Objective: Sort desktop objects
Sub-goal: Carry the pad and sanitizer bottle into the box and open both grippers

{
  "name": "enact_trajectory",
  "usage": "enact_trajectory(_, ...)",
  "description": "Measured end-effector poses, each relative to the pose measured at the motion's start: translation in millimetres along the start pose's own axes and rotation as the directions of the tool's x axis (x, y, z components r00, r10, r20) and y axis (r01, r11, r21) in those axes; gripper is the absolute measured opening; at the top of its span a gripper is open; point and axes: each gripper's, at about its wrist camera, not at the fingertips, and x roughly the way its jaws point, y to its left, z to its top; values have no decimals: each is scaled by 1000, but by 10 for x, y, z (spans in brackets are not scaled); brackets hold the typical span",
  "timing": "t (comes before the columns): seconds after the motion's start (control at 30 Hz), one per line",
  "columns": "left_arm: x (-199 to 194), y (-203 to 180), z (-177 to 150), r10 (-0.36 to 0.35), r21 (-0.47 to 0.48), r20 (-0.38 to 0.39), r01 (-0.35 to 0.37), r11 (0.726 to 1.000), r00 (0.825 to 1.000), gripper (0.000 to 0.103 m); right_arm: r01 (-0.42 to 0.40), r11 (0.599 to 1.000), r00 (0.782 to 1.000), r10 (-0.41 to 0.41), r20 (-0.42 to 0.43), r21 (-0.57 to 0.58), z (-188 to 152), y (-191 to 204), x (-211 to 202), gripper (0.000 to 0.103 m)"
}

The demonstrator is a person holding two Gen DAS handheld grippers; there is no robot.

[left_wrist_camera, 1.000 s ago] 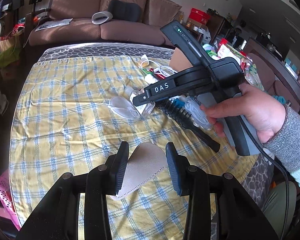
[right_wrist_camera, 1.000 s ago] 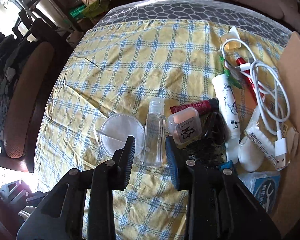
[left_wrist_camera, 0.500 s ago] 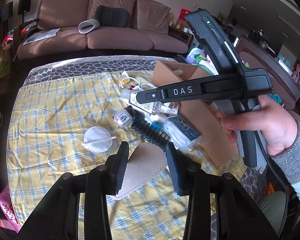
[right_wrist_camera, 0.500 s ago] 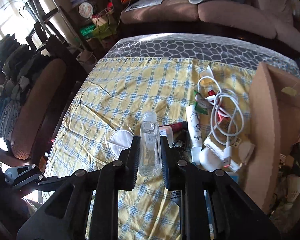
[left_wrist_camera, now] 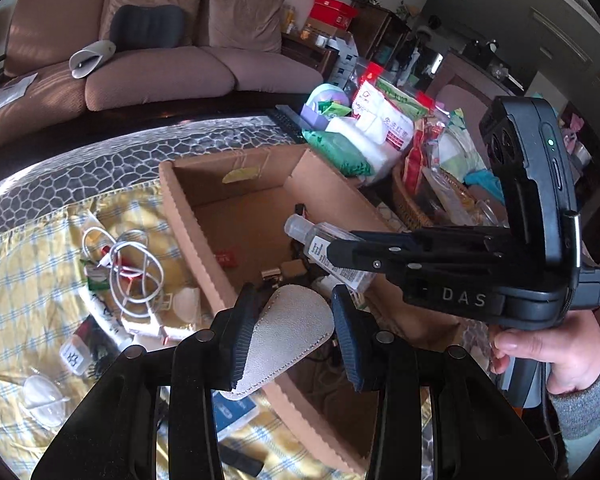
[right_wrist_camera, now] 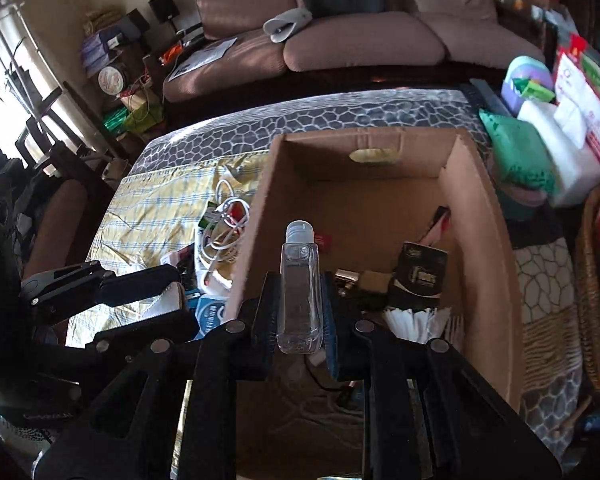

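My right gripper (right_wrist_camera: 300, 312) is shut on a clear plastic bottle (right_wrist_camera: 300, 280) and holds it above the open cardboard box (right_wrist_camera: 476, 208). In the left wrist view the right gripper (left_wrist_camera: 340, 256) and the bottle (left_wrist_camera: 320, 240) hang over the box (left_wrist_camera: 188, 216). My left gripper (left_wrist_camera: 292, 332) holds a flat silver leather pouch (left_wrist_camera: 284, 332) between its fingers, above the box's near-left wall. The left gripper also shows in the right wrist view (right_wrist_camera: 172, 300). The box holds several small items.
On the yellow checked cloth (left_wrist_camera: 20, 288) left of the box lie a white cable (left_wrist_camera: 132, 264), a tube, a small case (left_wrist_camera: 74, 356) and cotton pads (left_wrist_camera: 40, 396). Packets and a wicker basket (left_wrist_camera: 412, 196) crowd the right. A brown sofa (left_wrist_camera: 140, 60) stands behind.
My right gripper shut on the clear bottle, lifted it off the cloth and carried it right, over the box. My left gripper moved right with the pouch toward the box.
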Motion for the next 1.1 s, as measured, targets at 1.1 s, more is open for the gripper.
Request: enact_trajectory(1.1, 446, 108, 404, 183, 167, -53, -172, 971, 982, 61, 148, 983, 986, -138, -94, 110, 562, -970, 1244, 28)
